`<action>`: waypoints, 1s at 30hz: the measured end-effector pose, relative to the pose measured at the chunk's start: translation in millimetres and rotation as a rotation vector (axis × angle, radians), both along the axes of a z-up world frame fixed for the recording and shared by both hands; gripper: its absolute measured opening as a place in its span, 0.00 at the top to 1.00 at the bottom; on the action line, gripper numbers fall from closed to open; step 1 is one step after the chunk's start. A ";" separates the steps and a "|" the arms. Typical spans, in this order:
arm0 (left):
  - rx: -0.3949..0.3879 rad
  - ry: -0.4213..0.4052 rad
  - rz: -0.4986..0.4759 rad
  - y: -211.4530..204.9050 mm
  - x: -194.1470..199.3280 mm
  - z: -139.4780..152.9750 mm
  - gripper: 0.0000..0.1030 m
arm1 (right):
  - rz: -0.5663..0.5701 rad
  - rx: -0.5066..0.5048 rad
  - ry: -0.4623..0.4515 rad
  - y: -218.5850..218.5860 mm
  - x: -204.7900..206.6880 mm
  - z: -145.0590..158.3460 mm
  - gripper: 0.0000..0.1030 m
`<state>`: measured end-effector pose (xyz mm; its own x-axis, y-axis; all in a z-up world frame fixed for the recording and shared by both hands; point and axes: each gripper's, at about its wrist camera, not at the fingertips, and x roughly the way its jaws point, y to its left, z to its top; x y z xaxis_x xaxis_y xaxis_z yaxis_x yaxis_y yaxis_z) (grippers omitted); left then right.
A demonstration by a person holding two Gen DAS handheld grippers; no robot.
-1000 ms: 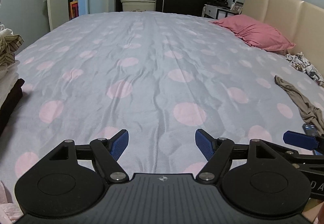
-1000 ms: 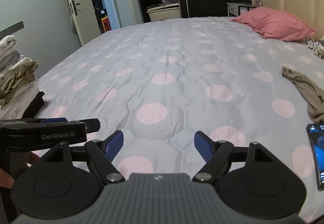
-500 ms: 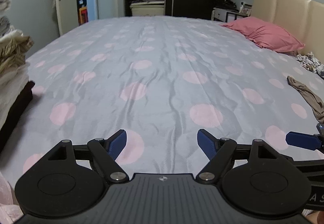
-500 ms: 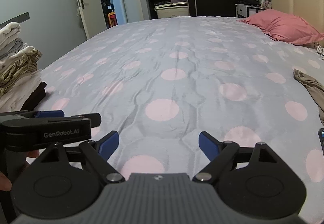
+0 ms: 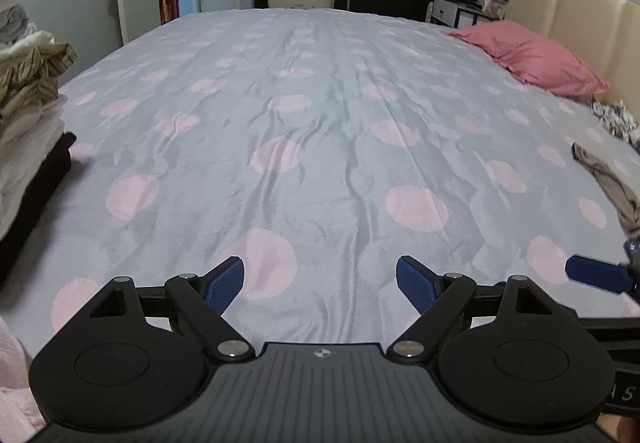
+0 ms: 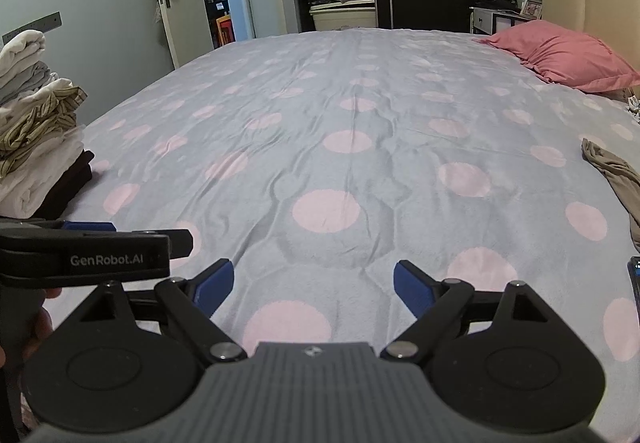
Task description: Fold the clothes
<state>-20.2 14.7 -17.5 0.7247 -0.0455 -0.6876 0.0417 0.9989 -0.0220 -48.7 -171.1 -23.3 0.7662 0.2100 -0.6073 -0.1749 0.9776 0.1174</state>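
A stack of folded clothes (image 6: 36,131) sits at the bed's (image 5: 320,131) left edge. The left gripper (image 5: 320,285) and right gripper (image 6: 310,285) hover released, holding nothing. Near the right edge lies 1 crumpled tan garment (image 6: 616,179), long axis running away toward the headboard; likely best pinched at 2 corners and spread flat.

"GenRobot.AI" in pale letters along the side of the left gripper (image 6: 96,257).
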 end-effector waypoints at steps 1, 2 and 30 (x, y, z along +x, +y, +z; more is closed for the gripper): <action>0.009 -0.007 0.001 0.0 -1.0 1.0 0.19 | 0.002 -0.001 -0.001 0.5 -0.6 0.0 0.14; 0.006 -0.013 0.003 0.9 -2.0 2.6 0.19 | 0.004 -0.003 -0.001 1.1 -1.2 -0.2 0.14; -0.003 -0.020 -0.043 -7.7 -8.1 17.3 0.19 | 0.069 -0.015 0.000 14.4 -11.1 7.8 0.13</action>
<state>-28.3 7.0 -0.2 0.7355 -0.0792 -0.6729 0.0853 0.9961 -0.0240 -59.8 -156.7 -15.5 0.7501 0.2531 -0.6110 -0.2420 0.9648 0.1026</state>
